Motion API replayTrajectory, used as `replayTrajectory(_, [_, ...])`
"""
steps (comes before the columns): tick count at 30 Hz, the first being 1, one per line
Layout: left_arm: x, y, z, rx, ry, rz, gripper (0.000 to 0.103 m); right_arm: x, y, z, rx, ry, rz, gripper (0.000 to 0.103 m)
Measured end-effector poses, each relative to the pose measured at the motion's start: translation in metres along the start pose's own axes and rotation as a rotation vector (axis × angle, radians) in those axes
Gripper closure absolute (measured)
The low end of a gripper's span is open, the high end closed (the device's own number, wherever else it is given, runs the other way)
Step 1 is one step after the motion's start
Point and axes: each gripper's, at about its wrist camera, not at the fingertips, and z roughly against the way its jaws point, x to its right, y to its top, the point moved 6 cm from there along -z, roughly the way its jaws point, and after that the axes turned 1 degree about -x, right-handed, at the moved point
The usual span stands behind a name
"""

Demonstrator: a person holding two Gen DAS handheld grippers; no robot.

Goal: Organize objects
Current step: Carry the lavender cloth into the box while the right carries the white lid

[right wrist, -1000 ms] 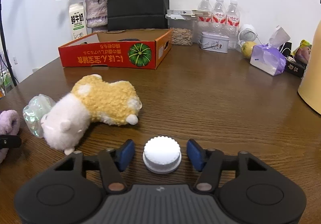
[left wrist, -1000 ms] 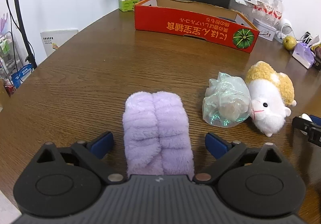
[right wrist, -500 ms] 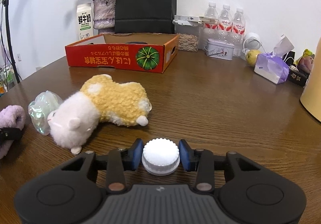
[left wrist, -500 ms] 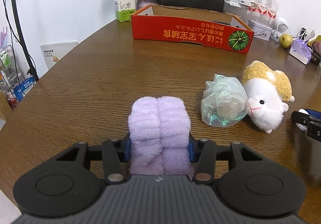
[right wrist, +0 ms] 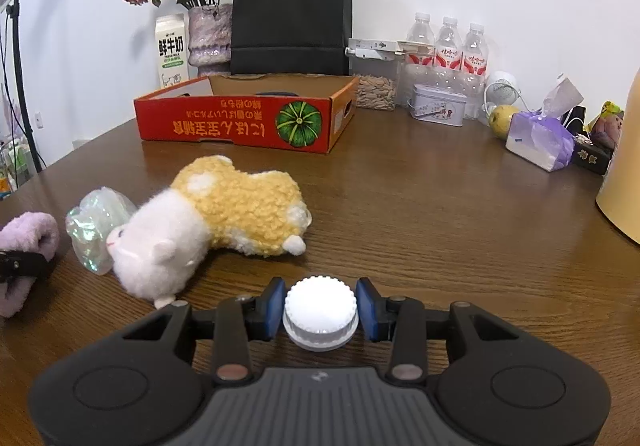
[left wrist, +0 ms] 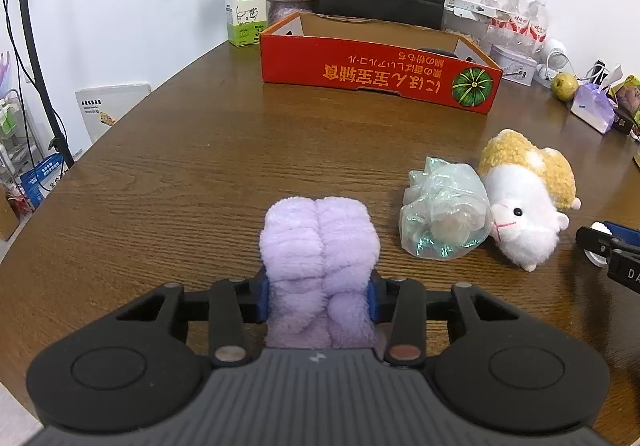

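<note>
Both tools have something pinched at once. The left gripper [left wrist: 318,296] has its blue pads pressed into the sides of a fluffy lilac cloth [left wrist: 319,246], the pile bulging out past them, which looks like a firm enough squeeze for soft stuff that would otherwise slip. The right gripper [right wrist: 320,306] has its fingers drawn in narrow against the ribbed edge of a white cap [right wrist: 320,306], taken across its width so the round thing cannot roll away. Both tools sit low and nearly level over the wooden table [right wrist: 440,214], pointing toward 12 o'clock, where the open red box [right wrist: 240,122] waits; I would guess that is where the loose things belong, so the grips come before a carry. From the right tool, the plush hamster [right wrist: 216,222] lies at 11 o'clock, its head touching a crinkled clear bag [right wrist: 94,228] farther round toward 10. From the left tool that pair sits at 2 o'clock, untouched so far.
</note>
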Motion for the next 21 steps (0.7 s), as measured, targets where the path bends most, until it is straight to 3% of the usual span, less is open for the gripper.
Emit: replayTrajectory(21, [-0.009, 0.037, 0.015, 0.058, -0.032, -0.012, 0.065, -0.014, 0.047, 0.027, 0.095, 0.01, 0.009, 0.066])
